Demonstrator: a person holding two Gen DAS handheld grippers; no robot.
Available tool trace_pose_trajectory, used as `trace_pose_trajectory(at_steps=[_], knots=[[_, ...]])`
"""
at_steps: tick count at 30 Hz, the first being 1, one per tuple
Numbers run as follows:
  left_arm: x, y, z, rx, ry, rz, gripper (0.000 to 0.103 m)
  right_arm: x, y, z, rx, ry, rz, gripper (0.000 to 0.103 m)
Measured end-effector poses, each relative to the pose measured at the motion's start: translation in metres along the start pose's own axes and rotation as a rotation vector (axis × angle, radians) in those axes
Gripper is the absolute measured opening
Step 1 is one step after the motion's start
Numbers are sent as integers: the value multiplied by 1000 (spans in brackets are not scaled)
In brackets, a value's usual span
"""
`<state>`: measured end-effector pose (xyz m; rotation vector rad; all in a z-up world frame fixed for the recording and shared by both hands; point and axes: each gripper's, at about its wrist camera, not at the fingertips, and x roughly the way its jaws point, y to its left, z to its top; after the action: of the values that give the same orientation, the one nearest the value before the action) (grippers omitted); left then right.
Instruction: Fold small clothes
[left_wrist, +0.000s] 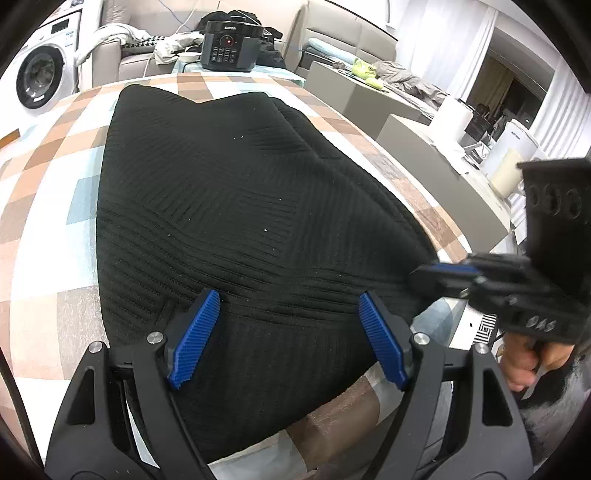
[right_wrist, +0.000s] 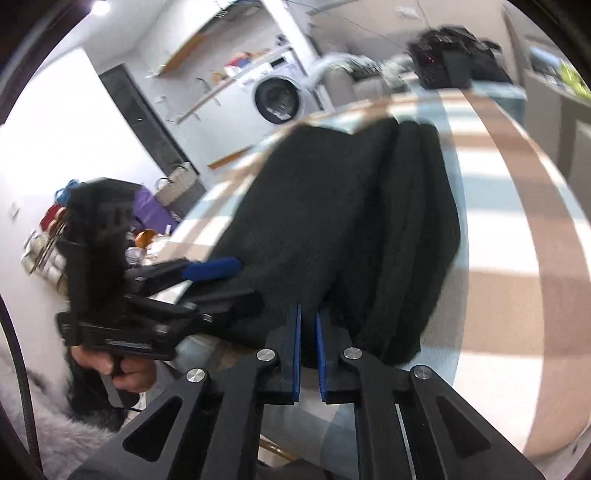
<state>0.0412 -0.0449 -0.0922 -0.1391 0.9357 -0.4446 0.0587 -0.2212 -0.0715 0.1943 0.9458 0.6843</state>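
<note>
The left gripper (left_wrist: 288, 339) stood wide open, its two blue pads spread apart over the near hem of the black knit garment (left_wrist: 240, 206); it held nothing, and whether the pad tips touched the fabric could not be told. The right gripper (right_wrist: 307, 354) was nearly closed, only a narrow slit remaining between its blue pads, with the near edge of the garment (right_wrist: 332, 229) at or between the pad tips. A grip on that edge appeared likely, but the blurred right wrist view did not confirm it. In the left wrist view the same right gripper (left_wrist: 448, 275) lay against the garment's near right corner. The garment lay spread on the checked cloth of the desk (left_wrist: 48, 229), and along its right side a band already looked doubled over into stacked layers. Judged from this, the step in hand was securing the near edge for the next fold. The next move called for the left gripper to close on the hem so that both corners could be lifted level and carried toward the far edge. Beyond the desk stood a multicooker (left_wrist: 232, 46) and a washing machine (left_wrist: 42, 74).
</note>
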Motion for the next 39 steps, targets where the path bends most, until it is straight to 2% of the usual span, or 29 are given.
trace_pose_trajectory(at_steps=[4,5,6,9,11,15,21,24,29,32,36,39], knots=[[1,-4,1,-4,5,11,75,8,-16,-2,34,65,-66,7],[0,-6,1,-2,8,15,75,10,-19,-4,57,67,-54,7],[-2,-8,1,4,5,17,75,6,-20,-4,80,48,-49,9],[-9,-20,2,43,-20,-75,75,-3,-22,0,117,-14,-13,16],[-2,-31,2,81,-16,-63,75,-3,-26,3,141,-28,-7,20],[16,-39,-3,101,19,-21,76,9,-36,16,194,-13,-20,20],[11,-37,-7,88,17,-45,78,34,-47,49,201,6,-20,26],[0,-26,-3,50,-19,-38,78,47,-53,72,202,4,-24,26],[-21,7,9,-30,-89,20,78,80,-63,102,199,65,-71,25],[-27,35,16,-102,-118,53,78,93,-58,108,127,112,-113,7],[-28,66,24,-166,-138,110,78,75,-52,112,94,44,-144,5],[-25,89,28,-231,-150,137,78,85,-69,110,155,81,-173,6]])
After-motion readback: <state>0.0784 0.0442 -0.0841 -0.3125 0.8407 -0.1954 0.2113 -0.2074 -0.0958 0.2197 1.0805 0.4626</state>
